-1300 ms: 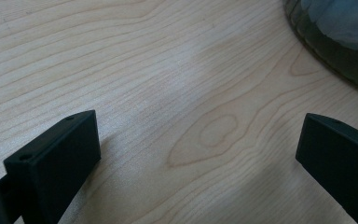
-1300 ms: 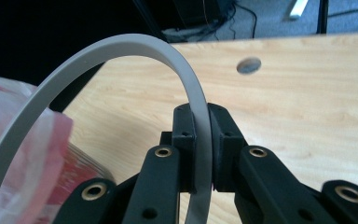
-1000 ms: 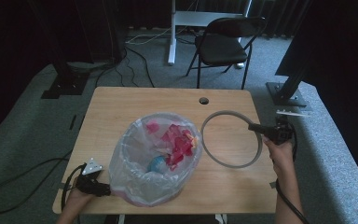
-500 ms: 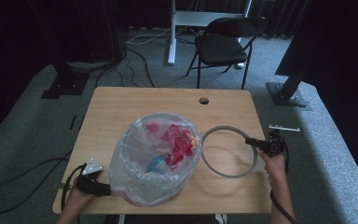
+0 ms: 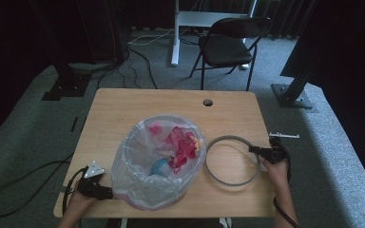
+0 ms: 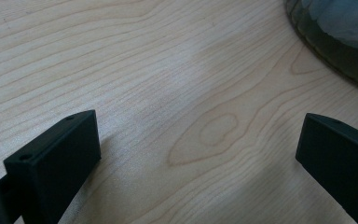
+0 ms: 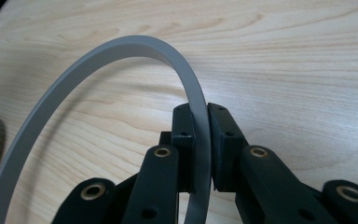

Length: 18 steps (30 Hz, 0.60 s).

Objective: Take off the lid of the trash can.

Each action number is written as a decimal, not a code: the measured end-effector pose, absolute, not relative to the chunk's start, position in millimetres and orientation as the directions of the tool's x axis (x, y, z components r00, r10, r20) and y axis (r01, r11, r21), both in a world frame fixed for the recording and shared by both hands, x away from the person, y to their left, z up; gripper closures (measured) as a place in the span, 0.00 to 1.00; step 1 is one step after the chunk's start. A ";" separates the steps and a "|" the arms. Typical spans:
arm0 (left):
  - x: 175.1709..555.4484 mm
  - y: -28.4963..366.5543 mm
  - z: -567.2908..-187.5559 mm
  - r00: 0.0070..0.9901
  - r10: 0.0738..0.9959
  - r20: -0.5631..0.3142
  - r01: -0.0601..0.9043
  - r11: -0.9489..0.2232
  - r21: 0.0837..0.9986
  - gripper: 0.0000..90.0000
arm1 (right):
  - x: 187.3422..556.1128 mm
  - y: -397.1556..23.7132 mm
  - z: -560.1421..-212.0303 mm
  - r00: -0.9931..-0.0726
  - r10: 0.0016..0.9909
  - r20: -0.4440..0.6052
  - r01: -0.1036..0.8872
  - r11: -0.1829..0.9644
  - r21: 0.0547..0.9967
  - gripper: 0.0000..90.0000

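Note:
A grey plastic ring [image 5: 232, 160] lies low over the wooden table [image 5: 147, 107], right of a small bin lined with a clear bag [image 5: 158, 161] that holds pink scraps and a blue object. My right gripper [image 5: 255, 150] is shut on the ring's right side; in the right gripper view its pads clamp the grey band [image 7: 121, 49], midpoint [image 7: 200, 122]. At the bin's lower left my left gripper [image 5: 105, 192] rests on the table. Seen from the left gripper view, its fingers [image 6: 58, 154] stand wide apart over bare wood, midpoint [image 6: 198, 140].
A cable hole [image 5: 207, 102] sits near the table's far edge. A folding chair [image 5: 228, 45] and a white desk leg [image 5: 175, 33] stand beyond the table. Dark stands and cables lie on the grey carpet at both sides.
My right gripper has come down and slightly nearer with the ring, which now sits low over the table beside the bin. The left gripper has stayed put.

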<state>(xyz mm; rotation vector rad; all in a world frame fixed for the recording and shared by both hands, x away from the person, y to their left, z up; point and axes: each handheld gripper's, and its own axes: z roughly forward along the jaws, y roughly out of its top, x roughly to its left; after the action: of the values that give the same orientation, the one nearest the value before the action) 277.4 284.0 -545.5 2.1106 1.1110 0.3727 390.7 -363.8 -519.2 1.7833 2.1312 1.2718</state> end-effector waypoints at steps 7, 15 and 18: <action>277.6 284.0 -545.5 0.587 0.806 -0.070 0.601 -0.376 0.705 0.00 | 391.6 -362.3 -523.4 -0.306 0.871 0.385 0.778 -0.005 0.628 0.91; 277.4 284.3 -545.6 0.587 0.806 -0.072 0.601 -0.375 0.706 0.00 | 392.4 -364.2 -528.0 -0.305 0.872 0.382 0.788 0.006 0.615 0.90; 277.5 284.1 -545.5 0.585 0.808 -0.071 0.602 -0.374 0.705 0.00 | 391.6 -365.3 -527.6 -0.303 0.876 0.375 0.793 0.014 0.608 0.84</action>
<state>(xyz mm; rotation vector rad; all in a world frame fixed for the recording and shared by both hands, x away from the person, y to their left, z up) 277.5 284.1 -545.5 2.1086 1.1159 0.3737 391.6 -365.3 -527.6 1.7866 2.1568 1.1668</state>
